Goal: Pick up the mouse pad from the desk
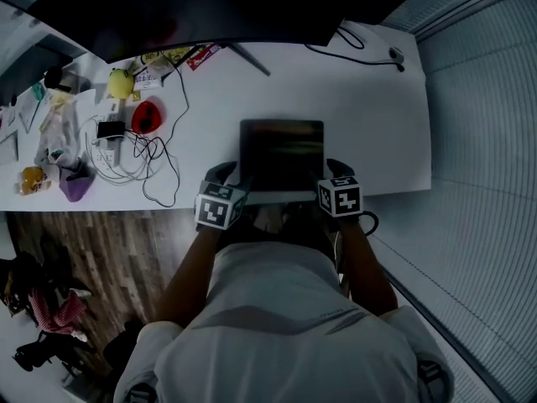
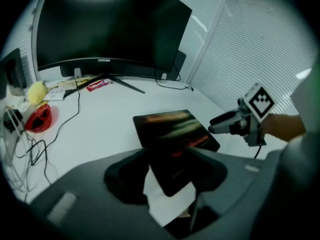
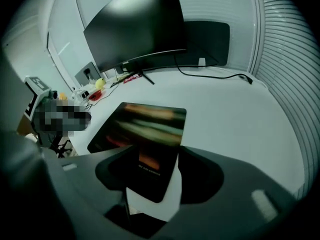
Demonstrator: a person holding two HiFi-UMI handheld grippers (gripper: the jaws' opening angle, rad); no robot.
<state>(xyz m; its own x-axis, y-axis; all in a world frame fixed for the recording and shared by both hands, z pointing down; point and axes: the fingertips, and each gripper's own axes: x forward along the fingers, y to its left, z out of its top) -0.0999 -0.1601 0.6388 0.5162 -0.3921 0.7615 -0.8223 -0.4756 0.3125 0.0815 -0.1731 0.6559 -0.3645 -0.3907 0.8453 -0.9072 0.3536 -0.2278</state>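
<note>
The mouse pad (image 1: pixel 281 154), a dark rectangle with blurred coloured streaks, lies flat on the white desk (image 1: pixel 369 116), its near edge close to the desk's front edge. My left gripper (image 1: pixel 223 175) is at the pad's near left corner and my right gripper (image 1: pixel 337 171) at its near right corner. In the left gripper view the pad (image 2: pixel 172 134) has a corner between the wide-apart jaws of the left gripper (image 2: pixel 167 176), with no pad pressing on it. In the right gripper view the pad (image 3: pixel 150 124) likewise reaches between the open jaws of the right gripper (image 3: pixel 152 176).
A large curved monitor (image 1: pixel 218 7) stands at the back of the desk. At the left lie a tangle of cables (image 1: pixel 138 154), a red object (image 1: pixel 147 116) and a yellow one (image 1: pixel 120 82). Blinds (image 1: pixel 478 141) line the right side. Wood floor (image 1: pixel 101 242) shows below the desk's front edge.
</note>
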